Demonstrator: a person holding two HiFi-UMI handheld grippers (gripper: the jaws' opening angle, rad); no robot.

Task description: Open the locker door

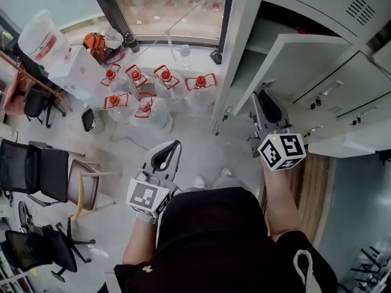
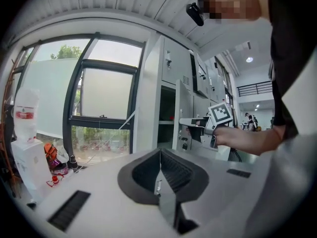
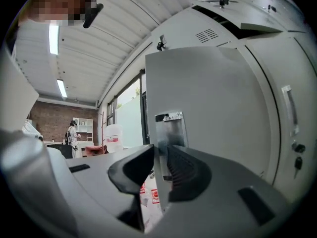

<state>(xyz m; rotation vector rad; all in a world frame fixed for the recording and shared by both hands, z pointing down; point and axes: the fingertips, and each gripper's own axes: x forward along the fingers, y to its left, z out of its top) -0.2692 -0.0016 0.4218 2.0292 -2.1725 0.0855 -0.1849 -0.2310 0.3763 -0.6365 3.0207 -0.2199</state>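
The locker door (image 1: 298,58) stands well out from the locker bank (image 1: 342,14). It is hinged on its right side, and the open compartment (image 1: 253,54) behind it is exposed.

The right gripper (image 1: 264,96) holds the free vertical edge of the door. Its jaws are closed onto the thin sheet, just below the latch plate (image 3: 170,125). Gripping at this edge, the part farthest from the hinge, probably gives the most leverage for the swing.

The left gripper (image 1: 173,148) is held low and well apart from the lockers. Its jaws are together and hold nothing. Judged from this, the door needs only one tool.

Materials and shapes:
- Door: flat panel, apparently painted sheet metal, light grey, smooth, with a narrow edge.
- Latch plate: bright bare metal, rectangular, fixed at the door's edge.
- Jaw pads (image 3: 185,175): black and ribbed, set in smooth grey shells; the ribs suit a slippery painted edge.
- Neighbouring doors: closed, each with a slim bar handle (image 1: 324,90).

The task looks close to complete.
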